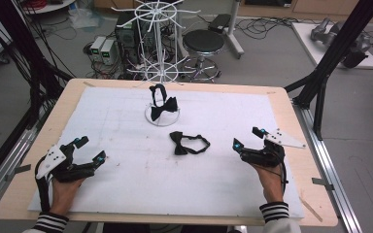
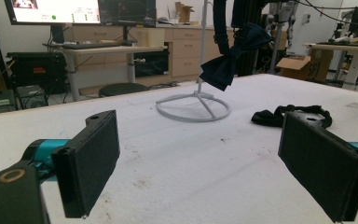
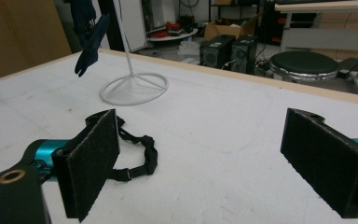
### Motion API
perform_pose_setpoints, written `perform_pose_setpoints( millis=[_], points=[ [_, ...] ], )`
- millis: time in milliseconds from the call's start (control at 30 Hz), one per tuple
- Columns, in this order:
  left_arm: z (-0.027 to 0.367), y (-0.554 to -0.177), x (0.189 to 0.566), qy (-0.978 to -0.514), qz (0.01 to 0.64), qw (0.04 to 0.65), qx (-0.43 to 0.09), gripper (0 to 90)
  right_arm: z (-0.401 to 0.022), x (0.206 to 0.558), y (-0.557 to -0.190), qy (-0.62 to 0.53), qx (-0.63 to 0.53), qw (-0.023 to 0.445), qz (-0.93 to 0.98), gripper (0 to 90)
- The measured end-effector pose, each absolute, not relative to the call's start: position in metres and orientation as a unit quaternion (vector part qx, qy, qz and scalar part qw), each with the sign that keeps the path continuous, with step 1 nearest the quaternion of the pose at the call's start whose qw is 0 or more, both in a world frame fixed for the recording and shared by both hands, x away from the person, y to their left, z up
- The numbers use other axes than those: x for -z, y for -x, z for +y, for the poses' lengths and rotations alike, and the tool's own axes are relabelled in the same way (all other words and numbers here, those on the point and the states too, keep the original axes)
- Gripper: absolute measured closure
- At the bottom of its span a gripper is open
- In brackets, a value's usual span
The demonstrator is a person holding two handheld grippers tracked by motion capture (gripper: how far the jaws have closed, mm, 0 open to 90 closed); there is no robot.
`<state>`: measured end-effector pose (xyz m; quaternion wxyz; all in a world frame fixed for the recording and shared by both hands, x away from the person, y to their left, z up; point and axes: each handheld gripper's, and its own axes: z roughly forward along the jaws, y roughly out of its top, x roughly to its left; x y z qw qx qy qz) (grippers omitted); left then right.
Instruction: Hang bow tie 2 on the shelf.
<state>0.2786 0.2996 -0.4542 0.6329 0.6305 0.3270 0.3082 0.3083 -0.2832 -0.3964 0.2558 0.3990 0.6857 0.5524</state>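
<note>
both grippers, left gripper and right gripper, sit spread and empty; loose bow tie looks soft, light, floppy, best pinched at its knot.

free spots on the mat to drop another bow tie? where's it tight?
Bare: the white mat between the left hand-held gripper and the loose bow tie, and the far-right stretch past the rack base. Tight: centre, where the hung bow tie and loose one sit close.

Open mat around flat bow tie, white stand behind
</note>
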Motion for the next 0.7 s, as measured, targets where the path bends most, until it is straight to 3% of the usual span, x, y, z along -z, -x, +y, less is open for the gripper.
perform_pose_setpoints(
  millis=[700],
  points=[
    [0.299, -0.279, 0.454, -0.631, 0.329, 0.631, -0.308, 12.9, -0.253, 0.376, -0.331, -0.394, -0.505, 0.196, 0.742, 11.1]
  ],
)
